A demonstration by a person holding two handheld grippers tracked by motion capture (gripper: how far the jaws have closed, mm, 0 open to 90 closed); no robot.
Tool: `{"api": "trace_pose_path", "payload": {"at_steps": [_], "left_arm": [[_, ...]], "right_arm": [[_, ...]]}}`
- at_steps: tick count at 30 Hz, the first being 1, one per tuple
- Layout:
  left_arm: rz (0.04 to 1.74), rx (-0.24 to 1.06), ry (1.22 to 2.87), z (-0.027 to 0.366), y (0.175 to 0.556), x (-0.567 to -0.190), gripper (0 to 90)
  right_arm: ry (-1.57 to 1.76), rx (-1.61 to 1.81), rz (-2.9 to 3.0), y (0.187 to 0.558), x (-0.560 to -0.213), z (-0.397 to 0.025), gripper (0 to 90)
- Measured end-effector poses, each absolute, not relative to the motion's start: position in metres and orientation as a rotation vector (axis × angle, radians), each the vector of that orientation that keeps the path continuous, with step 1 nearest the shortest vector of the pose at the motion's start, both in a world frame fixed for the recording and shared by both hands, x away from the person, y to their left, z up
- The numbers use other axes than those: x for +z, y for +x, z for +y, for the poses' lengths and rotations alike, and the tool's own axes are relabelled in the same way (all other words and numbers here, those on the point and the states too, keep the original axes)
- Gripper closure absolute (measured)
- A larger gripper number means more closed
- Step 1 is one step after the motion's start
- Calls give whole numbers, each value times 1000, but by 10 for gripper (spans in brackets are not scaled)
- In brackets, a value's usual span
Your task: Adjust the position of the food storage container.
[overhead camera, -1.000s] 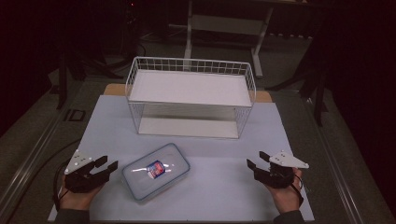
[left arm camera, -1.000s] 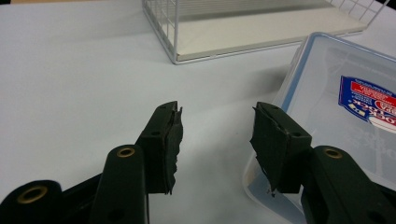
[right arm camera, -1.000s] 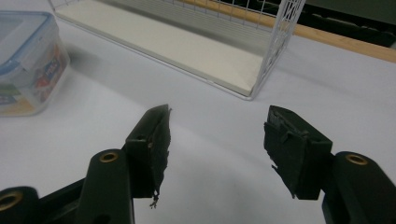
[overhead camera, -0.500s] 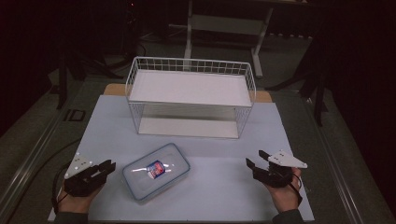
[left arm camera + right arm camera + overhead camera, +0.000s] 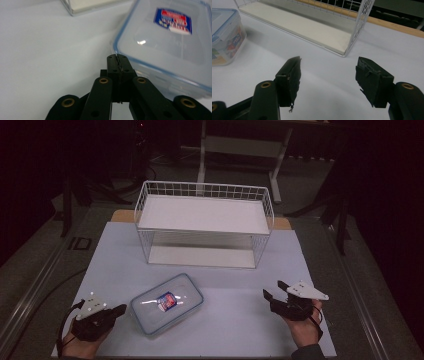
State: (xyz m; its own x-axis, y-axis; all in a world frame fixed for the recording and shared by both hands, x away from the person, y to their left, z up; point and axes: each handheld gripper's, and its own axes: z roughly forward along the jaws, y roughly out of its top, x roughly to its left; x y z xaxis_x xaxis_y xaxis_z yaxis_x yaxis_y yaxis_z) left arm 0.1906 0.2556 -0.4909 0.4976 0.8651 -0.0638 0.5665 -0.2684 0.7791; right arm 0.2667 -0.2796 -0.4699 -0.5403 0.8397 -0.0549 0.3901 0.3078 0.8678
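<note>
Nearest the person, the left gripper (image 5: 116, 311) sits low at the front left of the table (image 5: 235, 320), its 2 jaws pressed flat together with nothing between them; the left gripper view shows the tips just beside the near corner of the plastic box (image 5: 172, 47), close enough that contact cannot be ruled out. The right gripper (image 5: 274, 293) rests at the front right, well apart from the box, jaws spread wide and empty.

The box (image 5: 167, 303) lies flat on the table between the 2 grippers, nearer the left one, lid on, with a small red and blue label (image 5: 166, 301) on top.

Farther back stands the white wire rack (image 5: 205, 227), with 2 shelves, both bare.

The step in hand looks like taking hold of the box, probably to move it to the rack. To do it well, the left gripper should first spread its jaws. The box is too wide to span, so a pinch on the lid rim at the near corner suits better. The lid edge looks smooth, so a second grip from the right gripper on the opposite side would steady it.
</note>
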Motion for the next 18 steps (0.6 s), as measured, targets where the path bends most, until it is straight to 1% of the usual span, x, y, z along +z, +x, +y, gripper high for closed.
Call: {"api": "trace_pose_path", "payload": {"at_steps": [3, 15, 18], "left_arm": [[1172, 478, 1988, 254, 189, -492, 900], [1054, 428, 2121, 239, 176, -494, 900], [1057, 429, 2140, 238, 176, -495, 900]], "right_arm": [[1084, 1159, 2074, 267, -470, -279, 362], [1083, 1161, 2076, 267, -471, -279, 359], [1077, 1156, 2081, 268, -472, -279, 359]]}}
